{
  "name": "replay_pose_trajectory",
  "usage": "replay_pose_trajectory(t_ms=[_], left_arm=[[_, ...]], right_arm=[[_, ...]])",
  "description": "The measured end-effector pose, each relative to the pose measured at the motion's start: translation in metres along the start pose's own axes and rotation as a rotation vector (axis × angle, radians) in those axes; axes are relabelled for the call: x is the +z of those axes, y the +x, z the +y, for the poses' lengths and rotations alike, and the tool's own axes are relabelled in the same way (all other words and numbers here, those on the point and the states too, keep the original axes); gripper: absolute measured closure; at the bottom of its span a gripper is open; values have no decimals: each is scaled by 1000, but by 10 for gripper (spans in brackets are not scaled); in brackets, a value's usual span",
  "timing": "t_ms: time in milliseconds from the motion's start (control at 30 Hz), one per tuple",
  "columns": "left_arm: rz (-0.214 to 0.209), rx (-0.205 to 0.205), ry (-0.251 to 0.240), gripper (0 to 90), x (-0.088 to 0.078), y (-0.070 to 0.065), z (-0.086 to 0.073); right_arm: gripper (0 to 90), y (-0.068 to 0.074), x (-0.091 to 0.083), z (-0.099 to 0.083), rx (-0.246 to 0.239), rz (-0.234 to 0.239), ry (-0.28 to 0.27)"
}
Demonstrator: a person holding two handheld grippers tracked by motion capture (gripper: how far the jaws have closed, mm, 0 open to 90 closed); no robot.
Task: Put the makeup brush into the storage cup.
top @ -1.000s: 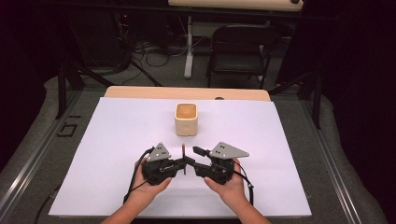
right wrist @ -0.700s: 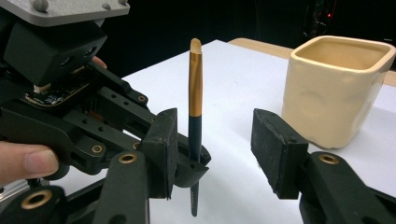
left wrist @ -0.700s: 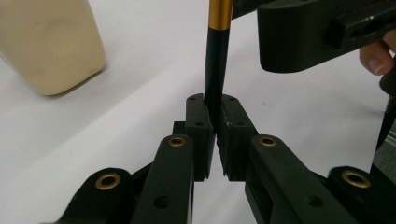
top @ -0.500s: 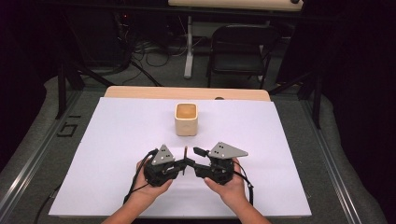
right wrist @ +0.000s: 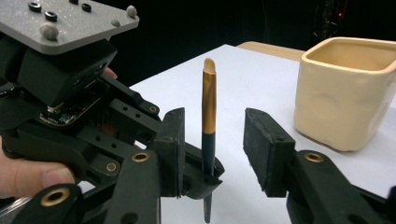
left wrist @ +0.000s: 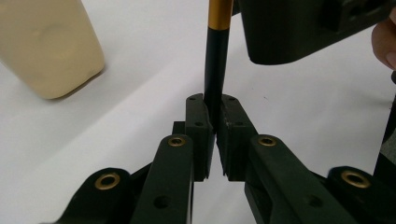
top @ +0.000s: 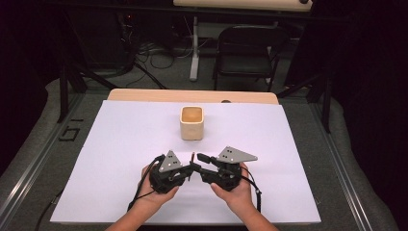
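A thin stick (right wrist: 208,102), black below and gold above with a slanted tip, stands upright over the white table sheet (top: 120,159). My left gripper (left wrist: 215,116) is shut on the stick's (left wrist: 215,60) black lower part. From the opposite side, my right gripper (right wrist: 215,126) has a pad on either side of the stick with gaps showing; its jaws have just been closing and it is open. In the high view both grippers meet near the table's front middle, left gripper (top: 188,172) against right gripper (top: 196,162), with the stick (top: 191,158) between them.
A cream square cup (top: 192,122) stands open-topped behind the grippers, at mid-table; it is also close by in the right gripper view (right wrist: 348,88). White sheet stretches left and right of the hands. A black chair (top: 250,53) stands beyond the table.
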State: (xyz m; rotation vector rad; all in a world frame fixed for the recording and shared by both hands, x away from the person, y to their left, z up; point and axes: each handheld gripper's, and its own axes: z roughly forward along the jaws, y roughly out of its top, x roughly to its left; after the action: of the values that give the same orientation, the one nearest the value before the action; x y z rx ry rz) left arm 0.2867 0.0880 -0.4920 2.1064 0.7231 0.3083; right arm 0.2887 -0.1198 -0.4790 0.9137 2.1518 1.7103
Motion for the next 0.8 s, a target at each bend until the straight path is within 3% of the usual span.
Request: replay_pose_trajectory(t_ms=[800], left_arm=[[-39, 23, 3, 838, 2, -11, 2]], right_arm=[[746, 0, -1, 0, 40, 23, -22]])
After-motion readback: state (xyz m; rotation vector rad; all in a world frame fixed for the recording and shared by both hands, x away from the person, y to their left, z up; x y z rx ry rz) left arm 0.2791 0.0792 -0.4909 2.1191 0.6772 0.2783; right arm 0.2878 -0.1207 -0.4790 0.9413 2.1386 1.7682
